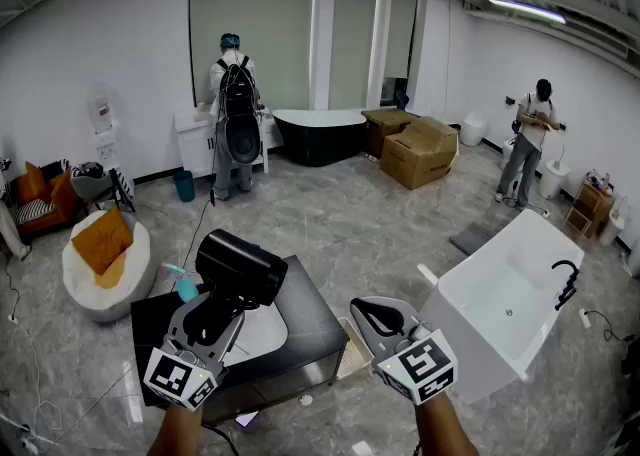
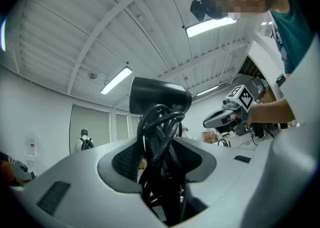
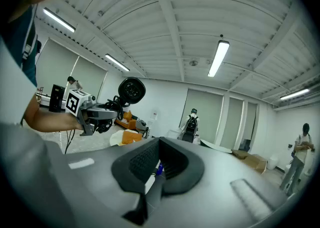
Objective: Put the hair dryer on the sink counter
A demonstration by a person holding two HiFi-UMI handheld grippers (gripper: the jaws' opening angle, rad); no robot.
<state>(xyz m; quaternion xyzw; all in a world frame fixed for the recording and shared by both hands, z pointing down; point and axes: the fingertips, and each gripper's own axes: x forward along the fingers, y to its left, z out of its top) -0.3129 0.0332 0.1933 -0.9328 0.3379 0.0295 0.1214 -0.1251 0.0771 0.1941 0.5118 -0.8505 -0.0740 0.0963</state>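
Two hand-held tongs appear over a black sink tabletop. The left tongs, jaws spread wide, clamp the cord-wrapped handle of the black hair dryer, which is held upright in the air above the tabletop's white basin. The right tongs, near the tabletop's right edge, are closed on nothing.

Our left tool clamps the hair dryer upright; our right tool, tips together, hovers empty alongside.
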